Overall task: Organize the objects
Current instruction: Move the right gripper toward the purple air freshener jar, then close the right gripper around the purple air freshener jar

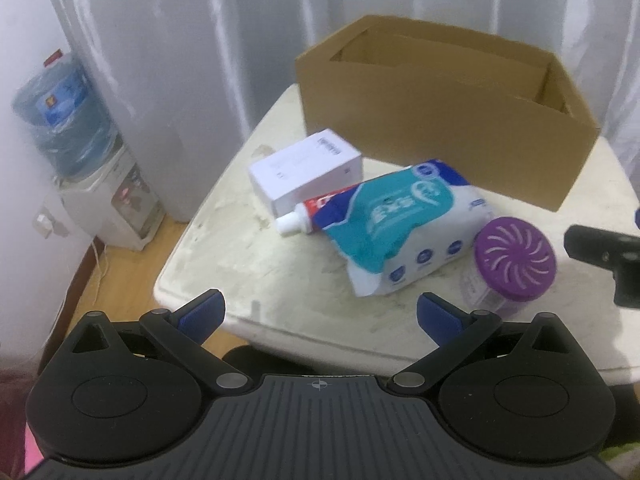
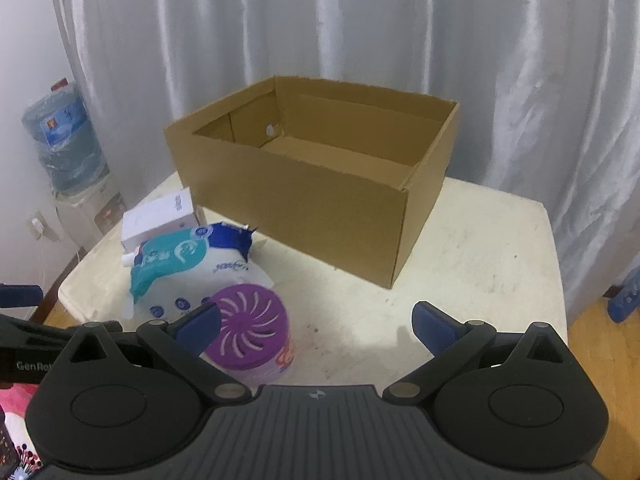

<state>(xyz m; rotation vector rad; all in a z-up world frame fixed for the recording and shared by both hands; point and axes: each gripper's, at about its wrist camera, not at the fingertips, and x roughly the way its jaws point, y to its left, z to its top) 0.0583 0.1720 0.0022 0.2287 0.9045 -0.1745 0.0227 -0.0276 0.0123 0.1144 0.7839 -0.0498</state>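
Observation:
An open cardboard box (image 1: 440,120) (image 2: 312,200) stands at the back of the white table (image 1: 256,248) (image 2: 480,248); what shows of its inside is bare. In front of it lie a white carton (image 1: 304,172) (image 2: 160,216), a toothpaste tube (image 1: 304,216), a teal-and-white tissue pack (image 1: 404,232) (image 2: 188,268) and a purple-lidded air freshener (image 1: 516,260) (image 2: 252,332). My left gripper (image 1: 320,312) hangs open over the table's near edge, short of the pack. My right gripper (image 2: 316,326) is open, its left finger just in front of the air freshener.
A water dispenser (image 1: 72,152) (image 2: 64,152) stands on the wooden floor left of the table. White curtains (image 2: 360,40) hang behind. The right gripper's dark body (image 1: 608,256) shows at the right edge of the left wrist view.

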